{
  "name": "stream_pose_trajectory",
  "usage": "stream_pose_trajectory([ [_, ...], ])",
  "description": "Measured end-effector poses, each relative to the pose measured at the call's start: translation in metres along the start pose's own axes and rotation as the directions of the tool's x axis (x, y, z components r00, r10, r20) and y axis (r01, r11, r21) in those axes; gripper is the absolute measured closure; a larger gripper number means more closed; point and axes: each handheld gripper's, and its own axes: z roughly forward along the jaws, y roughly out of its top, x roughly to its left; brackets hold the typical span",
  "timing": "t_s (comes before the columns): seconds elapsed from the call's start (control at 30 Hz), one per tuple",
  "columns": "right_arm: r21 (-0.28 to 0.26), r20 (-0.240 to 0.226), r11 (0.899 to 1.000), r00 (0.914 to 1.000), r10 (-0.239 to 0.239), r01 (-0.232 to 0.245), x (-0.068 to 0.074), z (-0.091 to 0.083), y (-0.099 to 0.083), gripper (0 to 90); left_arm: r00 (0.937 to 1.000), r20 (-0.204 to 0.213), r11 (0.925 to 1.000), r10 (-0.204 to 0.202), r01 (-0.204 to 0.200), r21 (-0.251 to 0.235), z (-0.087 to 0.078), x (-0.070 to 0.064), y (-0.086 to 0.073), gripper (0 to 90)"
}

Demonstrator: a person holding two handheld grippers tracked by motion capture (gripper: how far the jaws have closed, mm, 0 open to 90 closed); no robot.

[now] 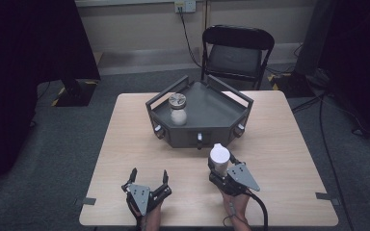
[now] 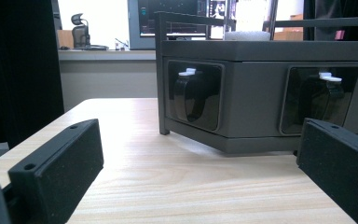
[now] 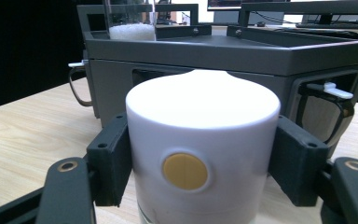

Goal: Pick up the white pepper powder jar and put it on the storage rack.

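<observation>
I look down on a pale wooden table [image 1: 125, 144]. At its far middle sits a dark grey tray [image 1: 207, 113] with low rails and several angled sides, set on a boxy base. It stands within reach of both my grippers, which I judge is why it was put there. Small black latches with white tabs [image 2: 188, 72] are recessed in the base's faces.

Inside the tray, at its left, a clear jar [image 1: 178, 109] stands upright, part filled with white grains and capped by a round metal lid. Behind the table is a black folding chair [image 1: 236, 50].

My right gripper [image 1: 220, 166] rests near the table's front edge, right of centre, just short of the tray. Its jaws are clamped on a white cylinder [image 3: 203, 154], one pad pressing each side. The grip sits below the smooth top and keeps the cylinder upright, which I judge suits carrying it toward the tray. A round yellow dot [image 3: 185, 171] marks its front.

My left gripper [image 1: 148, 178] lies near the front edge, left of centre, well apart from the cylinder. Its jaws stand wide apart with nothing between them, as if waiting its turn.

I can read no brand or writing anywhere. The dot looks blank, though glare on the cylinder may hide faint print.
</observation>
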Motion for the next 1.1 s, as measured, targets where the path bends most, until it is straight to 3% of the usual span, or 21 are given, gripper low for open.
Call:
stream_pose_trajectory([
  [1.1, -0.002, -0.044, 1.0, 0.9987, -0.024, 0.024, -0.011, -0.005, 0.024, 30.4, 1.0, -0.003, 1.0, 0.0, 0.0, 0.0, 0.0, -0.001, 0.0, 0.0],
])
